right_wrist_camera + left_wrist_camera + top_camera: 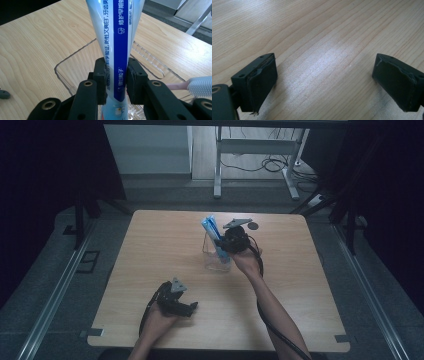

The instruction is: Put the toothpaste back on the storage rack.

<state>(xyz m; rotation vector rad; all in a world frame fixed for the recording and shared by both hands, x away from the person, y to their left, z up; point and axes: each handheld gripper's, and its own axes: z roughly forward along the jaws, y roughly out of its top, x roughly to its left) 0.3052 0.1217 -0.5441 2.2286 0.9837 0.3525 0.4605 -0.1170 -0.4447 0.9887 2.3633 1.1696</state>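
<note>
A white and blue toothpaste tube (211,231) stands tilted in a clear plastic cup (216,257) near the middle of the wooden table (150,245). My right gripper (225,245) is shut on the tube; in the right gripper view both pads of the right gripper (117,72) press the tube (117,30) just above the cup's rim (72,56). A toothbrush head (200,86) with white bristles pokes in at the right. Near the table's front edge lies my left gripper (192,307), and the left gripper (324,65) is open over bare wood.
A small dark round object (254,226) lies on the table behind the right gripper. A small dark piece (3,94) sits on the wood left of the cup. Beyond the far edge stands a metal table frame (218,165) with cables on the floor.
</note>
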